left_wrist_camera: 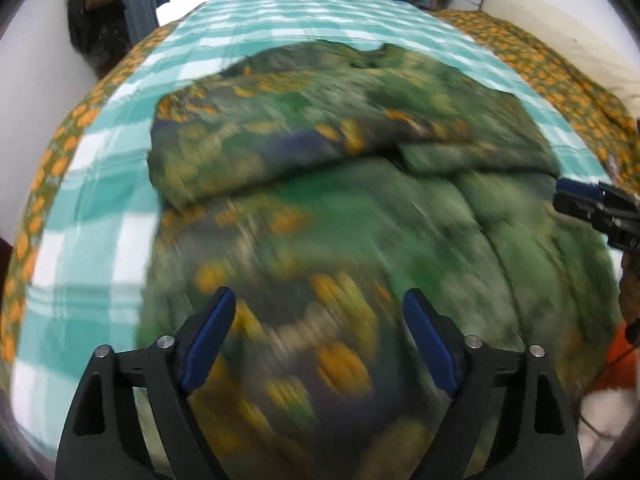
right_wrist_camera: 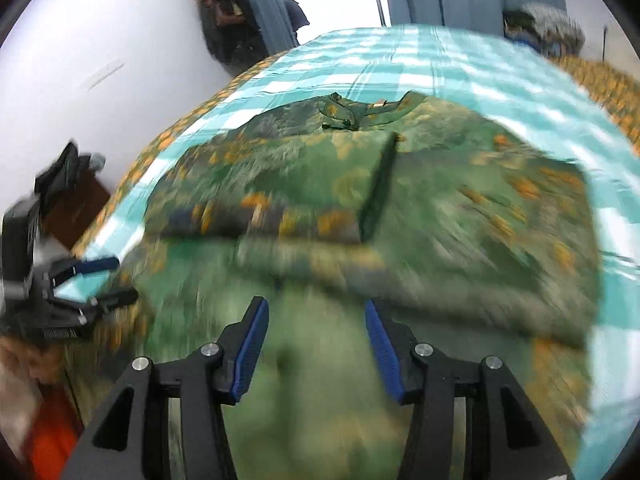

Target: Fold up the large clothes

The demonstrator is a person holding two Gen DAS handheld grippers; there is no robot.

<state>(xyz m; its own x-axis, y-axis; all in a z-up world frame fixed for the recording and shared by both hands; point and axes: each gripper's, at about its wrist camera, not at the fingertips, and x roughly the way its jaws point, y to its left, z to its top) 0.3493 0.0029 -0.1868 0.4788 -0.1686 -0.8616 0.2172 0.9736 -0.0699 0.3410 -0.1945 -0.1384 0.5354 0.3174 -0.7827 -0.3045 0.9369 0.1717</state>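
Green garment (left_wrist_camera: 340, 168) below left gripper (left_wrist_camera: 320, 308) (nothing gripped)

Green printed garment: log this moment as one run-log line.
garment: partly folded on checked sheet | left gripper: open, empty, above garment | right gripper: open, empty, above garment | frames: motion-blurred

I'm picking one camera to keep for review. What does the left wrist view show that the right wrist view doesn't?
Only the left wrist view: the left gripper head-on, jaws open and empty, and more of the orange-flowered quilt. Only the right wrist view: the right gripper head-on, empty, and the garment's neckline sharp. Both: the green floral garment partly folded on the teal checked sheet.
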